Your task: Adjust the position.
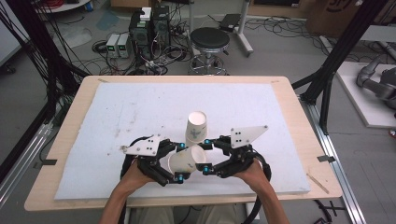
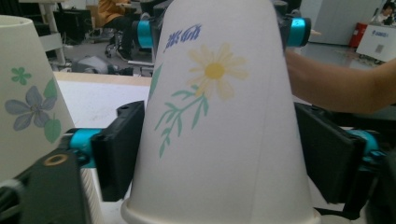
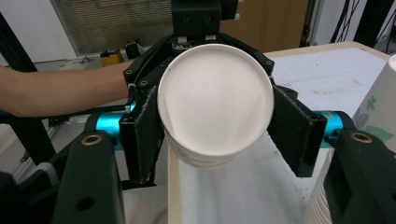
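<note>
Flowered paper cup (image 1: 187, 160) lies sideways, gripped by left gripper (image 1: 179, 163) and right gripper (image 1: 206, 157), just before the upturned cup stack (image 1: 196, 127).

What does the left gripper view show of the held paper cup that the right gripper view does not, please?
Left gripper view: the paper cup's side wall, with a yellow flower and blue lettering. Right gripper view: the cup's round white end, seen face on. Both: that cup clamped between black pads, a second flowered cup at the edge, and a bare forearm.

Even, bright indoor light; soft close-up blur.
</note>
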Tool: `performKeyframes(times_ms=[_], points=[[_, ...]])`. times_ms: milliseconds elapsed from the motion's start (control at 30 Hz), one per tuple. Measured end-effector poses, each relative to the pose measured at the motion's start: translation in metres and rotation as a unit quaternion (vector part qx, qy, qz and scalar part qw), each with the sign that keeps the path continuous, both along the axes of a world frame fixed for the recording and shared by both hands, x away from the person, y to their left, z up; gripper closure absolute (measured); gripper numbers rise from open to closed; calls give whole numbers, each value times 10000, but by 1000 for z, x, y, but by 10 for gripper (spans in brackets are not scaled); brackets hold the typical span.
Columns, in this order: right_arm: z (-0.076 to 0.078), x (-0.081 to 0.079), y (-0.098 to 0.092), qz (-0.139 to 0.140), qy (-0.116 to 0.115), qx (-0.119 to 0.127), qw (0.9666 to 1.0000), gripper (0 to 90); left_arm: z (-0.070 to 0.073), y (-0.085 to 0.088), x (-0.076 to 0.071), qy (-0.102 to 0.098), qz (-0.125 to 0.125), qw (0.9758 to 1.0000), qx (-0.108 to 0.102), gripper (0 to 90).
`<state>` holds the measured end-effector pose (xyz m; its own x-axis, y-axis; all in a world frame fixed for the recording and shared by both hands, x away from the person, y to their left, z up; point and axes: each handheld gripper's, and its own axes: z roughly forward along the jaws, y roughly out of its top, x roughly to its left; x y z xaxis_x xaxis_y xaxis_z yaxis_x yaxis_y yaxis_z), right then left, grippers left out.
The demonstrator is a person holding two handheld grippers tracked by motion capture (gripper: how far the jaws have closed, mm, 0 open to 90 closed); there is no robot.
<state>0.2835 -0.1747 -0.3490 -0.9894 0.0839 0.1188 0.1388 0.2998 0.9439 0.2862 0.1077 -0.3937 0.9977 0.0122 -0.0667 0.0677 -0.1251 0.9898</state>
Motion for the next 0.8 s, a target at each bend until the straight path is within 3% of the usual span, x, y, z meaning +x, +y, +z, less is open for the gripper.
performKeyframes(times_ms=[400, 433, 467, 500, 567, 800], points=[[-3, 1, 0, 11, -13, 10, 10000, 378, -1, 3, 0, -70, 61, 10000, 14, 305], [-3, 0, 0, -8, -12, -3, 10000, 368, -2, 3, -1, -73, 76, 9999, 17, 306], [-3, 0, 1, 8, 17, -24, 10000, 289, -2, 4, 0, -78, 96, 9999, 32, 307], [-3, 0, 3, -5, 39, -69, 10000, 152, -2, 4, 0, -47, 111, 9999, 17, 309], [-2, -1, 5, -164, 40, -134, 9998, 136, -3, 6, 0, -49, 124, 9999, 40, 310], [-2, -2, 5, -147, 61, -217, 9996, 135, -1, 12, -1, 1, 218, 9997, 124, 311]])
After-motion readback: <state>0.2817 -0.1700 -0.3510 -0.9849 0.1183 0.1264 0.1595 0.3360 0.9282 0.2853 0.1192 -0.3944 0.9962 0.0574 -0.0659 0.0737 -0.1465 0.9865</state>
